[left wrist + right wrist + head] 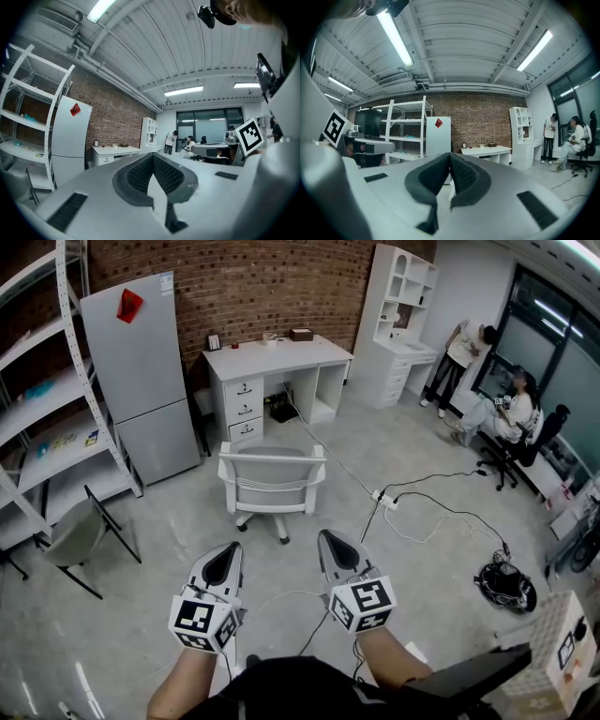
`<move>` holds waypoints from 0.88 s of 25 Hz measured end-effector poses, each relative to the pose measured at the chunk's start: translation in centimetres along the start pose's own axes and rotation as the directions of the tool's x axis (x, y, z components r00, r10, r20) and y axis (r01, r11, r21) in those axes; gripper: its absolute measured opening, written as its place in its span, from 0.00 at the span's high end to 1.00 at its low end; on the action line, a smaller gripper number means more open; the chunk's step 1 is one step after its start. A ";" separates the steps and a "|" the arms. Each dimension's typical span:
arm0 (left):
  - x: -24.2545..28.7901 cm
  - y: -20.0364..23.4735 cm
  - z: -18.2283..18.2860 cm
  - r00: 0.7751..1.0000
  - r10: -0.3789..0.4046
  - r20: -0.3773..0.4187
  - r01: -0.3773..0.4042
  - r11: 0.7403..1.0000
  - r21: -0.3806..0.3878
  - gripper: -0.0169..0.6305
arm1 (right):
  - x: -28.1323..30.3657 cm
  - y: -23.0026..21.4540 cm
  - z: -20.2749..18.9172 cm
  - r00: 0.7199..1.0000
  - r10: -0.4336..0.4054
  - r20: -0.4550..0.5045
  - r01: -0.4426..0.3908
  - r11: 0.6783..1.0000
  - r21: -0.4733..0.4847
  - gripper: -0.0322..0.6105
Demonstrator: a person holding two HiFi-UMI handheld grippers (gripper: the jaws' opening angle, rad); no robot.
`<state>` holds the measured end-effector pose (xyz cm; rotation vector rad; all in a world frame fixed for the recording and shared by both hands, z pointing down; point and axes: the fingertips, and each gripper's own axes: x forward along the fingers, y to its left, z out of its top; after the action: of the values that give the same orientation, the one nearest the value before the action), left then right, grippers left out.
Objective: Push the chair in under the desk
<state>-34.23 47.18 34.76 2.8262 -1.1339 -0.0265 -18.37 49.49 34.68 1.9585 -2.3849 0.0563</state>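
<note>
While both grippers are held level over the grey floor (178,521), the biggest thing in front of them is the brick wall (234,277) at the far side of the room. Against it stand a white shelving rack (70,362) at the left, a grey fridge (141,381) next to it, and then the white desk (277,357), with drawers on its left part and an open space beside them. The grey chair (272,482) stands on its wheels in front of the desk, apart from it and not under the top; its back is turned to the person. The left gripper (228,554) and the right gripper (333,549) are side by side, nearer to the person than the chair and not touching it. Each one has its jaws pressed together, with nothing between them. A white power strip (385,500) lies on the floor to the right of the chair.
</note>
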 end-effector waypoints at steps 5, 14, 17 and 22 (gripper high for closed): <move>-1.0 2.1 0.0 1.000 -0.007 0.012 0.007 1.000 -0.006 0.97 | 0.8 1.3 -0.2 1.000 -0.021 -0.011 0.021 1.000 -0.013 0.94; -2.8 6.0 -0.8 0.998 -0.067 0.007 0.067 0.998 -0.009 0.97 | 2.3 4.8 -0.4 0.997 -0.069 -0.018 0.069 0.997 -0.028 0.94; -3.0 6.9 -1.3 0.997 -0.074 -0.002 0.074 0.997 -0.024 0.97 | 2.5 5.4 -0.5 0.997 -0.079 -0.026 0.078 0.997 -0.026 0.94; -3.4 7.8 -1.4 0.997 -0.083 0.003 0.083 0.996 -0.025 0.97 | 3.0 5.4 -0.3 0.995 -0.100 -0.015 0.099 0.995 -0.026 0.94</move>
<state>-41.92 44.05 36.85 2.8498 -1.0093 -0.0492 -24.27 47.63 35.18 2.0540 -2.2629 0.0378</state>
